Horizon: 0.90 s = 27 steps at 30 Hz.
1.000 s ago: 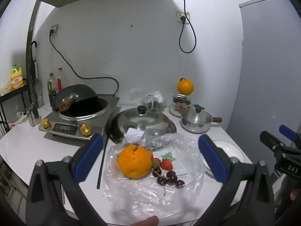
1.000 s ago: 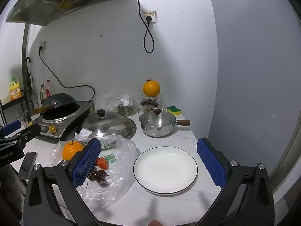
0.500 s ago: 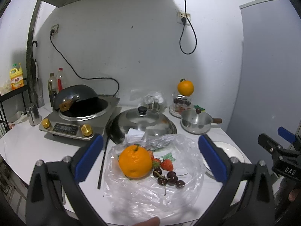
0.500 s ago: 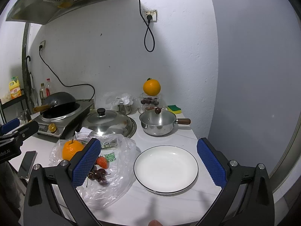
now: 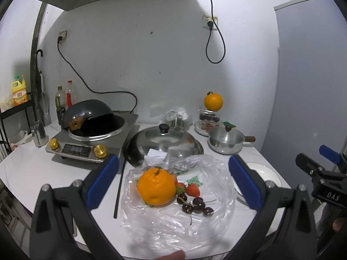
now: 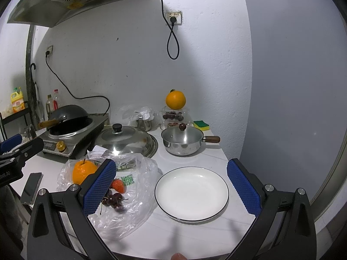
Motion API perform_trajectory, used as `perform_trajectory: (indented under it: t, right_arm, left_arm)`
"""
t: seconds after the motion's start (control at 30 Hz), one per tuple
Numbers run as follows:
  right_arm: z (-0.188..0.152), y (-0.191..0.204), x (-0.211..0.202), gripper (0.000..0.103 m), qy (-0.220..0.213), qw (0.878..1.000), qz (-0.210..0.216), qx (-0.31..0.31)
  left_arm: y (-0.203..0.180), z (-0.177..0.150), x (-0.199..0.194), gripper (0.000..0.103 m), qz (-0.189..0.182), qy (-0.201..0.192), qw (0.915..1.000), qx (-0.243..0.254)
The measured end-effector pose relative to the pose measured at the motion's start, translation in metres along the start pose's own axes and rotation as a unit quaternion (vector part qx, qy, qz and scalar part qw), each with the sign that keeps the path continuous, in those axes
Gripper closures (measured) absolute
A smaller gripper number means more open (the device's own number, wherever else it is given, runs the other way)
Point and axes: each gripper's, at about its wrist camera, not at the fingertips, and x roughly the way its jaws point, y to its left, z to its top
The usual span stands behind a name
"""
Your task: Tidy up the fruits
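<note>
**Fruit bag left of the plate, cookware behind**

In the right wrist view, the plate lies at centre frame on the worktop. Left of it, the plastic bag holds an orange, a strawberry and cherries. Behind the plate stands a saucepan, with a lidded pan to its left and a stove at far left. Above the saucepan in the frame, a second orange sits on a container.
</note>
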Motion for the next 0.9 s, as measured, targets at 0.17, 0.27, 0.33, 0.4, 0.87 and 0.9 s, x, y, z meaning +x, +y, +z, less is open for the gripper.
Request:
perform_trajectory:
  t: [0.17,0.27,0.33,0.4,0.87,0.9]
  right_arm:
    - [0.0001,-0.0001,-0.0003,0.000,0.001,1.000,0.000,0.000]
    - [-0.0002,0.0001,-0.0004,0.000,0.000,1.000,0.000,0.000]
    - [0.0000,0.0000,-0.0003,0.000,0.000,1.000,0.000,0.000]
    - [0.0002,0.0000,-0.0004,0.000,0.000,1.000,0.000,-0.001]
    - [-0.0004,-0.0009,-0.0005,0.000,-0.002,1.000,-0.002,-0.002]
    - [-0.0001,-0.0008,-0.0005,0.000,-0.001,1.000,-0.001,-0.002]
  left_arm:
    - [-0.0009,0.0007,-0.0005,0.001,0.000,0.000,1.0000,0.001]
    - [-0.0015,0.0000,-0.0016,0.001,-0.001,-0.002,1.0000,0.001]
    - [-0.0013,-0.0002,-0.0020,0.001,-0.001,-0.002,1.0000,0.001]
    - [-0.0014,-0.0001,-0.0019,0.001,-0.002,-0.002,1.0000,0.001]
    - [-0.0004,0.0005,-0.0042,0.001,-0.005,-0.007,1.0000,0.001]
    - [-0.0005,0.0005,-0.0042,0.001,-0.005,-0.007,1.0000,0.001]
